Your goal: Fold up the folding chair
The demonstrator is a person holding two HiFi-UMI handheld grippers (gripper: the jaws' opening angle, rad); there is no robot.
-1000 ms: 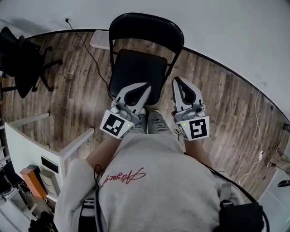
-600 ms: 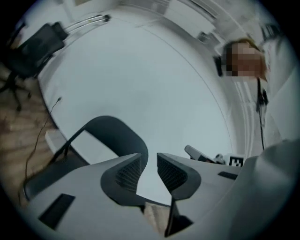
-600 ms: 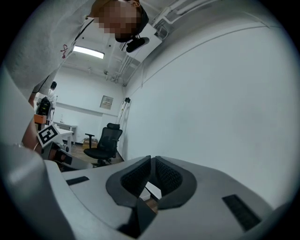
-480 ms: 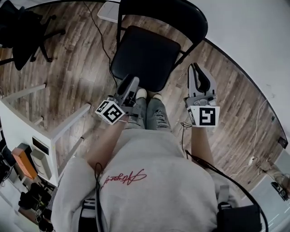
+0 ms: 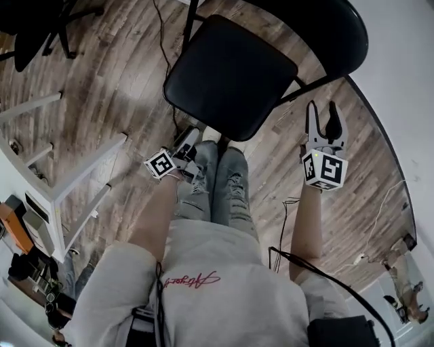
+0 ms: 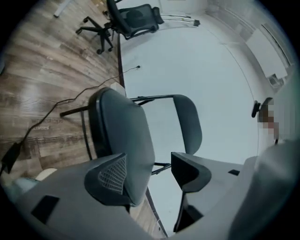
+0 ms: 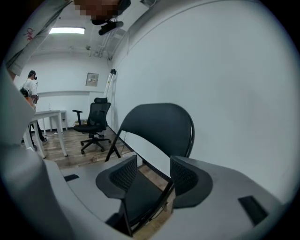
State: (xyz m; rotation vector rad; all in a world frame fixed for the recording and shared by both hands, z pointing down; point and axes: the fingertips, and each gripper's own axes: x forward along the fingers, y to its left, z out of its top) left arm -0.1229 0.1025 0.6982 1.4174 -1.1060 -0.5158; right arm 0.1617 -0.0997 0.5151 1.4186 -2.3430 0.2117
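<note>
The black folding chair [image 5: 230,74] stands unfolded in front of me, its backrest [image 5: 325,27] toward the white wall. My left gripper [image 5: 188,140] is low at the seat's front left corner and rolled on its side. Its jaws are opening with nothing pressed between them. In the left gripper view the seat [image 6: 124,140] lies just beyond my left gripper [image 6: 150,171]. My right gripper [image 5: 323,112] hangs to the right of the seat, jaws opening and empty. In the right gripper view my right gripper [image 7: 149,176] points at the seat [image 7: 140,197] and backrest [image 7: 159,126].
A white table [image 5: 68,183] stands at the left, close to my left arm. A black office chair [image 5: 41,20] is at the far left, and a cable [image 5: 163,54] runs over the wood floor. The white wall [image 5: 407,81] curves round behind the chair. My legs [image 5: 220,183] stand at the seat's front edge.
Both grippers have dropped from above the seat to its sides. The left one rolled onto its side. Both pairs of jaws went from shut to apart.
</note>
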